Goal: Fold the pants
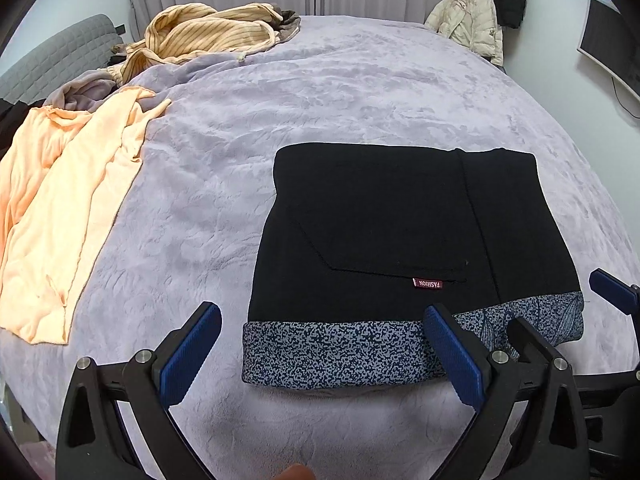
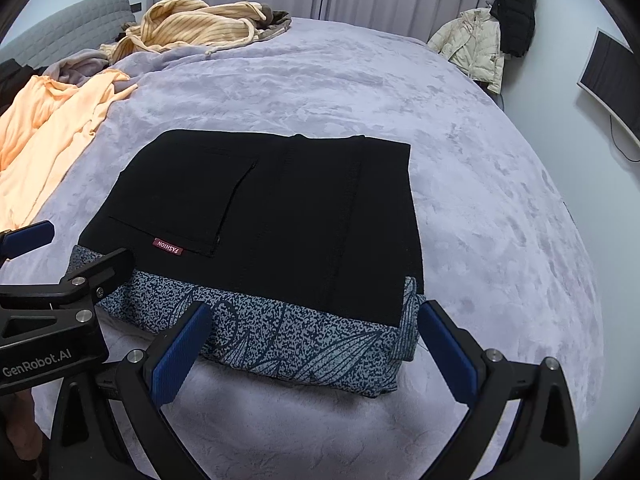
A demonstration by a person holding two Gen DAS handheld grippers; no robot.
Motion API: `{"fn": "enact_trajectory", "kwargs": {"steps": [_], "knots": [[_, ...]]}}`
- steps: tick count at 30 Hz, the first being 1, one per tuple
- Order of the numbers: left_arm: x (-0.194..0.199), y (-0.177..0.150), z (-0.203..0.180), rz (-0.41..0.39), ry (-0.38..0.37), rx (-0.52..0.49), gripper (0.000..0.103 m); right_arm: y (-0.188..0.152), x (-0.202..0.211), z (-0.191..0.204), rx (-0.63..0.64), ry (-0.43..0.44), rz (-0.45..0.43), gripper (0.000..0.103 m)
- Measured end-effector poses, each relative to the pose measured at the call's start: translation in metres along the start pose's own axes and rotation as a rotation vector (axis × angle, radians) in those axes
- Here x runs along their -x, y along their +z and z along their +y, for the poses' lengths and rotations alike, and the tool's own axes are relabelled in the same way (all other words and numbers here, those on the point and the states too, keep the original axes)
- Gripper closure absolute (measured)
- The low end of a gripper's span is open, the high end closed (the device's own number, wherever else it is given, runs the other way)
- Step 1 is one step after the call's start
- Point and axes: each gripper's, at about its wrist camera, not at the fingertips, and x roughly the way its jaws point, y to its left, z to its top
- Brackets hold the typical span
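We lose the peach cotton garment [image 1: 60, 208] past the left edge in both wrist views. The folded black pants with a speckled blue lining [image 2: 272, 216] hide their lower layers, and the left gripper [image 1: 320, 352] covers part of that lining. The dark wall-mounted screen [image 2: 612, 80] is cut off on the right.

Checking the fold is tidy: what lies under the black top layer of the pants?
Under the black layer, a speckled blue-grey lining sticks out along the near edge. How far it runs beneath is covered.
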Motion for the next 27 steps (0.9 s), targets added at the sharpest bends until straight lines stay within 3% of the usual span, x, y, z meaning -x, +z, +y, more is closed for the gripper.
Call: {"fn": "enact_trajectory", "kwargs": {"steps": [27], "knots": [[-0.0023,0.0009,0.0039,0.016,0.004,-0.005,0.002,0.0008,0.0011,0.0044,0.022,0.004,-0.004,0.001]]}}
